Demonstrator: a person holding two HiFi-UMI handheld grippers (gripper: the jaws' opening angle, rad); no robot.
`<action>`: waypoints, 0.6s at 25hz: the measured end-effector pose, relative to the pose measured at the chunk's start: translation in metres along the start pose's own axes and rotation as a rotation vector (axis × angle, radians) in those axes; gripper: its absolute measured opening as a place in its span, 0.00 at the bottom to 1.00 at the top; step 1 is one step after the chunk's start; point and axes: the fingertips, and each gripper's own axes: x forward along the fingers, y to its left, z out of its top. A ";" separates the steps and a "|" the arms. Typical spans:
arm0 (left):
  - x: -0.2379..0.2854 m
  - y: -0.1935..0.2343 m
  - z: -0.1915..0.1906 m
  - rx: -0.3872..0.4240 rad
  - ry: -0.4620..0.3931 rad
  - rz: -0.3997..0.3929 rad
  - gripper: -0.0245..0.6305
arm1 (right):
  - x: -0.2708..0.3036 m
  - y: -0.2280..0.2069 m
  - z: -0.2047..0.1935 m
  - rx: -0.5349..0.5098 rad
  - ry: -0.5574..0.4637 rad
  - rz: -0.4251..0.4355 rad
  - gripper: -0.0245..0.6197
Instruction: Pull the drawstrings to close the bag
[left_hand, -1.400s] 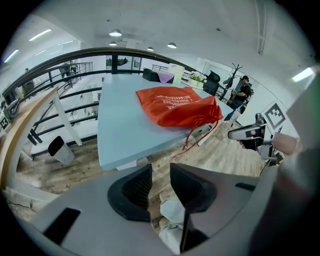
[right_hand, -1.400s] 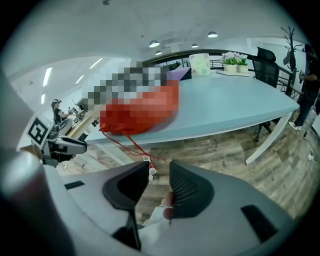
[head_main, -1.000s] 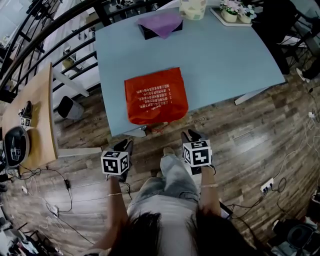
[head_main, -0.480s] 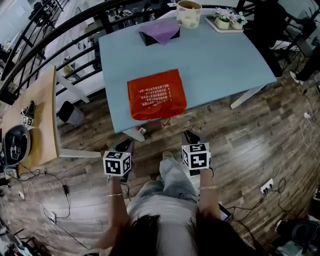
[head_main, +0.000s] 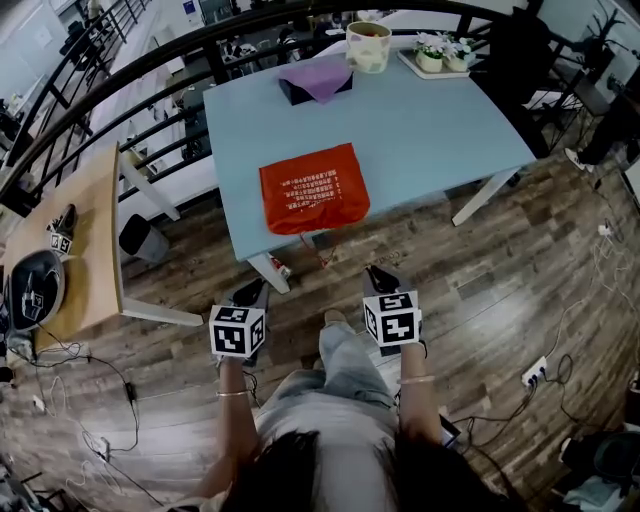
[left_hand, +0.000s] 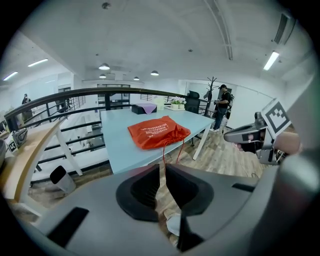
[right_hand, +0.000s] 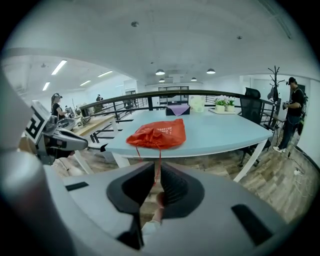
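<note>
Setting: Pale blue table (head_main: 430, 120) on a wood-plank floor (head_main: 500, 260), with a curved black railing (head_main: 150, 75) along the table's far and left sides.
Bag: a flat orange-red fabric bag (head_main: 313, 188) with white print lies on the table close to its near edge. Its puckered mouth faces the person.
Strings: two cords leave the mouth and drop over the table edge, one toward each gripper.
Left gripper (head_main: 252, 292): held off the table in front of the person. Its jaws have just been closing and now stand almost together, pinching a thin red drawstring (left_hand: 163, 150) that runs straight up to the bag.
Right gripper (head_main: 378, 272): level with the left and well apart from it. Its jaws are drawn nearly together on the other red drawstring (right_hand: 159, 159).
Person: stands between the grippers in blue jeans (head_main: 345, 360), back from the table.
Far end of the table: a purple cloth (head_main: 318, 80) draped on a black box, a cream patterned cup (head_main: 368, 45) and a tray of small potted flowers (head_main: 440, 52).
Left side: a light wooden side table (head_main: 85, 240).
</note>
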 end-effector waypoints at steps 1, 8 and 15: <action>-0.004 -0.003 0.001 0.004 -0.012 -0.002 0.11 | -0.005 0.002 0.001 -0.003 -0.009 -0.002 0.12; -0.036 -0.021 0.008 0.035 -0.085 -0.013 0.10 | -0.041 0.022 0.014 -0.022 -0.080 -0.001 0.12; -0.058 -0.034 0.021 0.068 -0.155 -0.030 0.09 | -0.067 0.043 0.038 -0.028 -0.183 0.039 0.10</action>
